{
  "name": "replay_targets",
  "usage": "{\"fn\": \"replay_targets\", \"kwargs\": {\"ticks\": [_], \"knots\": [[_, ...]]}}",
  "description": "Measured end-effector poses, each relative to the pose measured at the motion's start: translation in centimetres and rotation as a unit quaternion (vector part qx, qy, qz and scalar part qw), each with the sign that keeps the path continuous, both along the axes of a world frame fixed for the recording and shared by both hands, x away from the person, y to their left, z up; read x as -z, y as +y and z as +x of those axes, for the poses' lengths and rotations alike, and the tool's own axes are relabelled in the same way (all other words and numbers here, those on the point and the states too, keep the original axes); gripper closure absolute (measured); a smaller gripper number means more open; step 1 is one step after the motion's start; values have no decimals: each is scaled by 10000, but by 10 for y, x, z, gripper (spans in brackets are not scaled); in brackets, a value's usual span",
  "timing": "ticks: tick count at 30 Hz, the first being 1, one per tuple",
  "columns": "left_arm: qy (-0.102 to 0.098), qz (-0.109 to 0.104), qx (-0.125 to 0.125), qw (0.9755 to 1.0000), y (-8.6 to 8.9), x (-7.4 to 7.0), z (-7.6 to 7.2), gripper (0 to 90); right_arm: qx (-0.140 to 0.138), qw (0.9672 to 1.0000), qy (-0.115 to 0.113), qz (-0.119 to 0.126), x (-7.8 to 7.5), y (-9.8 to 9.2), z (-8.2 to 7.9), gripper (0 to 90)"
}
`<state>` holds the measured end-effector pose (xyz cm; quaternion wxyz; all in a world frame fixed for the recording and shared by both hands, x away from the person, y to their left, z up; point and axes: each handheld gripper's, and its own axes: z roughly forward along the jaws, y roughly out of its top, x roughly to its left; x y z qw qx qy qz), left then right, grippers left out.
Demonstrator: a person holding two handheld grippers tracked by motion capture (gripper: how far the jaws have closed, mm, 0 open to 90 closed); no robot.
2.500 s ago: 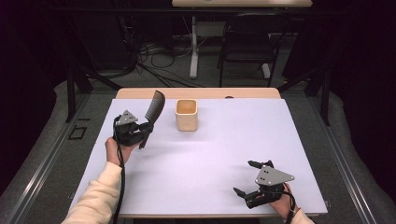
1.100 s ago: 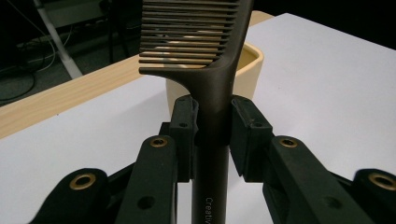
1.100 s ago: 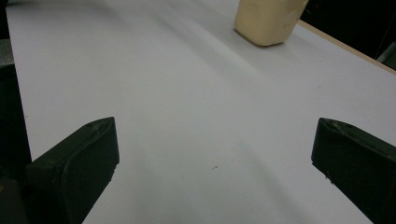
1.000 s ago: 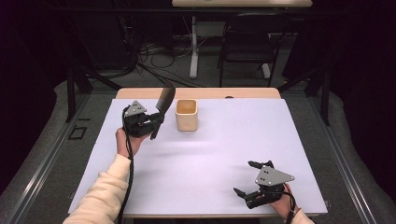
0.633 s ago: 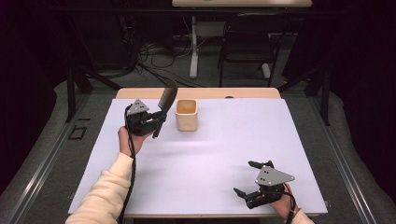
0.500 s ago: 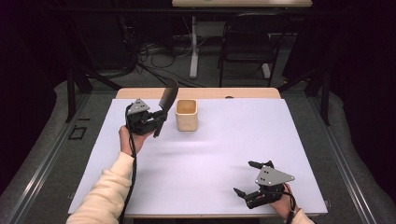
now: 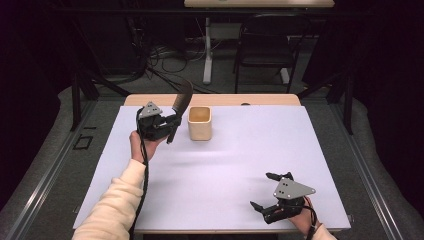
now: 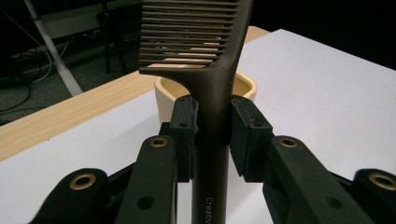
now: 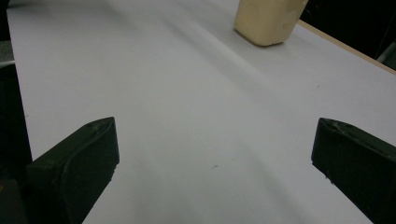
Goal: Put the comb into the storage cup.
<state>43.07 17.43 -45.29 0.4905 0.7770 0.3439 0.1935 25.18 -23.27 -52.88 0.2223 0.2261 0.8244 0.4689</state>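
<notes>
Left gripper (image 7: pixel 167 127), upper left, clamps a dark plastic comb (image 8: pixel 205 60) teeth-up beside the cream square cup (image 7: pixel 199 123), seemingly for insertion; right gripper (image 7: pixel 270 197) rests wide, lower right.

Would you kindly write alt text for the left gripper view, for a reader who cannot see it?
The left gripper clamps the handle of a dark comb between its two black jaws, teeth end rising upward. Behind it, a cream cup stands on the white table cover.
</notes>
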Motion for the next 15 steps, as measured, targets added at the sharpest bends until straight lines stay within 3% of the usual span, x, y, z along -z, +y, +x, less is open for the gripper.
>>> {"fn": "replay_targets", "kwargs": {"ticks": [15], "knots": [[-74,-20,-4,10000,-6,-9,7,722,5,10000,-5,15,0,0,0,2]]}}
